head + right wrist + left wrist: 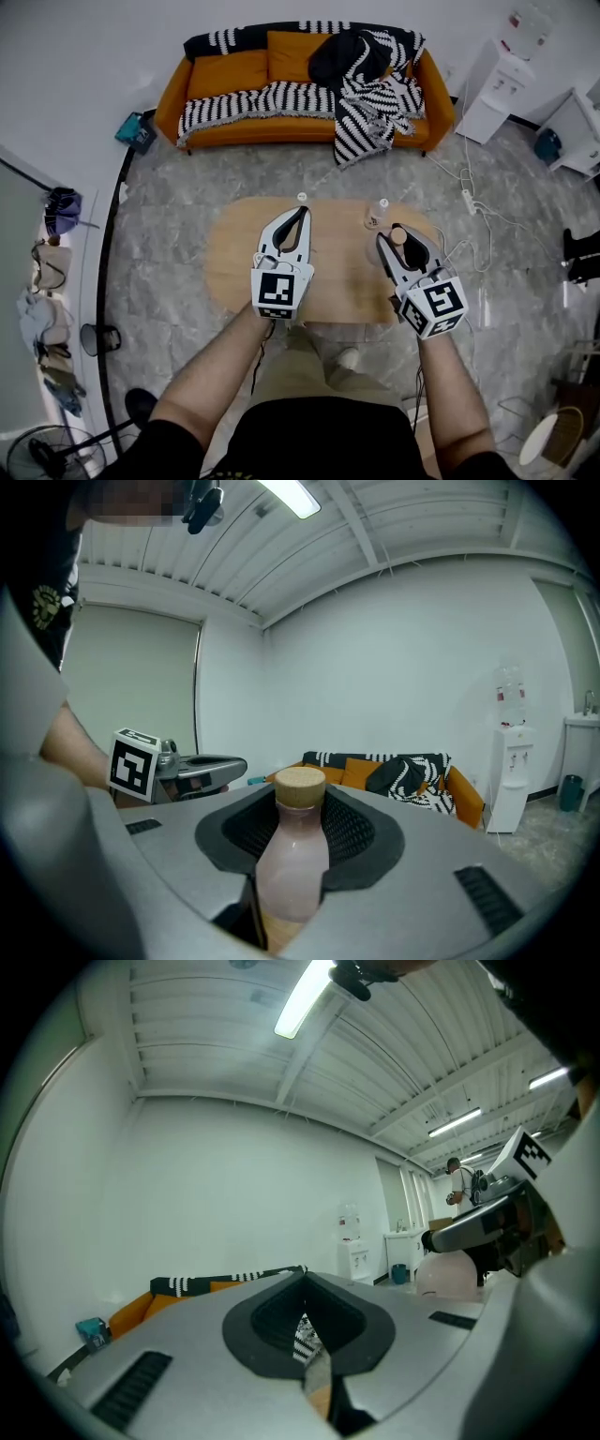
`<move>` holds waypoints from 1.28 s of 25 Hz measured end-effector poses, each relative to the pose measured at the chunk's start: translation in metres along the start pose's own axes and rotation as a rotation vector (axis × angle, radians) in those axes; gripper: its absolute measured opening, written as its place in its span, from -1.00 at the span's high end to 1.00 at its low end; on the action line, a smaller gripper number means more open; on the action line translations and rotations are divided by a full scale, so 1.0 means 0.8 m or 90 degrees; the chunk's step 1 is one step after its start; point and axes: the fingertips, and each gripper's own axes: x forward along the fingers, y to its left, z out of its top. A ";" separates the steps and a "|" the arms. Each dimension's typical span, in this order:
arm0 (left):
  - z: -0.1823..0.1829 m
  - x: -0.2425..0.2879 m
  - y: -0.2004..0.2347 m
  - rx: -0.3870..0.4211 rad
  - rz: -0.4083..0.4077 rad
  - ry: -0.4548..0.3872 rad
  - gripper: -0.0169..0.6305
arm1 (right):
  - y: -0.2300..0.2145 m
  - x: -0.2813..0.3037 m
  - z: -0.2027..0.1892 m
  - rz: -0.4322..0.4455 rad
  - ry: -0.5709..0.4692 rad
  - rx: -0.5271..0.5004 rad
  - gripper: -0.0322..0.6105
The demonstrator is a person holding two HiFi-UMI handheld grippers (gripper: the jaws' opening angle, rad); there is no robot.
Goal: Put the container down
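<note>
The container is a pale pink bottle (291,864) with a cork cap (300,785). My right gripper (401,242) is shut on its body and holds it upright over the right part of the oval wooden table (337,281). From the head view only the cork cap (398,235) shows between the jaws. My left gripper (300,217) hovers over the table's middle, its jaws closed together with nothing between them (314,1372). The left gripper view catches the pink bottle (448,1277) at its right, under the right gripper.
A clear bottle (378,214) stands at the table's far edge, just beyond the right gripper. A small white object (302,197) sits at the far edge ahead of the left gripper. Beyond are an orange sofa (225,75) and floor cables (469,202).
</note>
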 end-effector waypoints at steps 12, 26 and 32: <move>-0.045 0.036 -0.001 -0.021 0.007 0.014 0.91 | -0.022 0.034 -0.052 -0.003 0.015 0.022 0.44; -0.099 0.067 0.016 -0.037 0.018 0.034 0.91 | -0.046 0.077 -0.100 -0.007 0.039 0.036 0.44; -0.129 0.077 0.020 -0.042 0.019 0.050 0.91 | -0.055 0.096 -0.134 -0.009 0.066 0.040 0.44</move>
